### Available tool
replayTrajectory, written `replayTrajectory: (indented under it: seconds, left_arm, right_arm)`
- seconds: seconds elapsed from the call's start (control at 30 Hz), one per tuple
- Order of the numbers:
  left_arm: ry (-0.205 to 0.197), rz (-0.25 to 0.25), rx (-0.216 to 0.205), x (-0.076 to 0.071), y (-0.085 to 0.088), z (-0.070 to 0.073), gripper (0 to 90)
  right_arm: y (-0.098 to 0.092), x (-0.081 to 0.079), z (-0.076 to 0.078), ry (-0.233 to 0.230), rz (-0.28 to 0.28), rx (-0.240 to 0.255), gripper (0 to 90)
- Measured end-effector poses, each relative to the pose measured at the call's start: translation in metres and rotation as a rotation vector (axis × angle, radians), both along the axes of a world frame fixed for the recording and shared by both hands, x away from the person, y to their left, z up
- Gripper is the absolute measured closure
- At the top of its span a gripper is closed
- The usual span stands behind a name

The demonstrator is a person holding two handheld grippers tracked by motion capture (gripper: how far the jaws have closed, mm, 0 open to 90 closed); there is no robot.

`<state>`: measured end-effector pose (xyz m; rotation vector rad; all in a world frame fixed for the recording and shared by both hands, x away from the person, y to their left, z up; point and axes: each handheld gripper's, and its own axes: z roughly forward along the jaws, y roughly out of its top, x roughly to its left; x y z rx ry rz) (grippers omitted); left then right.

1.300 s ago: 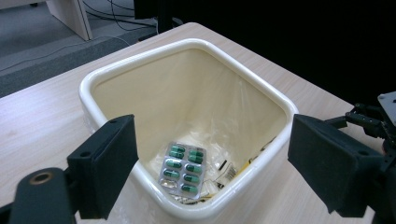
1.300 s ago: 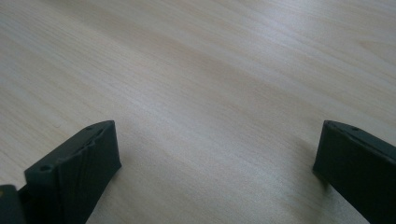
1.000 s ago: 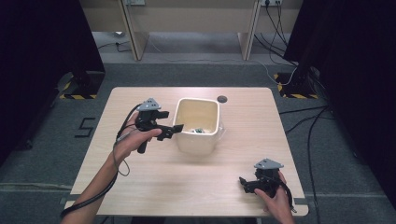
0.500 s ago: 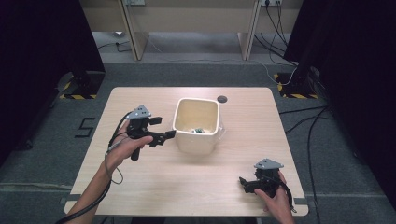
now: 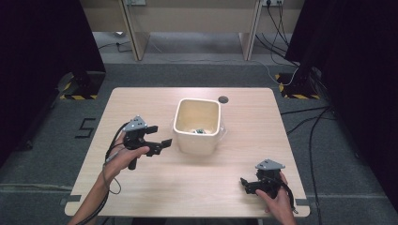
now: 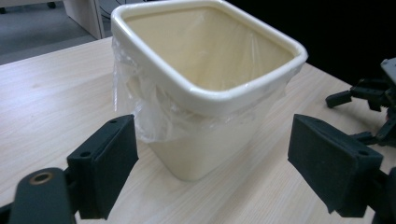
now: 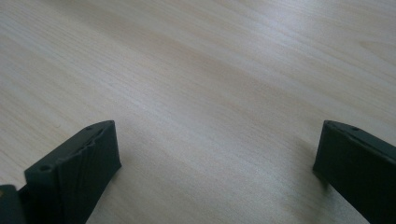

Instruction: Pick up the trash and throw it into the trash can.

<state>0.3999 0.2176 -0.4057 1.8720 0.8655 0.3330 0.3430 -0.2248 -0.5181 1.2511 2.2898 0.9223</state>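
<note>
A cream square bin [image 5: 197, 125] lined with a clear plastic bag stands near the middle of the wooden table [image 5: 141, 187]. Some small dark bits lie at its bottom [image 5: 199, 131]. My left gripper [image 5: 159, 136] hovers just left of the bin, open, pointing at its side and not touching it. In the left gripper view the bin [image 6: 205, 70] sits beyond the empty, wide-apart jaws of the left gripper [image 6: 215, 149]. My right gripper [image 5: 247, 184] rests low near the table's front right corner, open. In the right gripper view the right gripper [image 7: 217, 154] has bare tabletop [image 7: 196, 70] between its jaws.
A small dark round spot [image 5: 223, 99] marks the table behind the bin. The right gripper [image 6: 369, 98] shows far off in the left gripper view. Desk legs and cables lie on the grey floor [image 5: 197, 75] beyond the table. Dark curtains stand at both sides.
My left gripper has drawn back from the bin's left side, moving left and toward the person. The right gripper and the bin have stayed put.
</note>
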Motion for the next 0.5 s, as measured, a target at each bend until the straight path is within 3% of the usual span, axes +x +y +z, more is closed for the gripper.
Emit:
replayTrajectory:
  seconds: [0.27, 0.5]
  left_arm:
    - [0.012, 0.008, -0.004, -0.006, 0.005, -0.016, 15.2]
    - [0.020, 0.007, 0.022, -0.013, 0.004, -0.034, 15.3]
  right_arm:
    - [0.000, 0.000, 0.000, 0.001, -0.001, 0.000, 0.2]
    - [0.000, 0.000, 0.000, 0.005, -0.003, 0.000, 0.2]
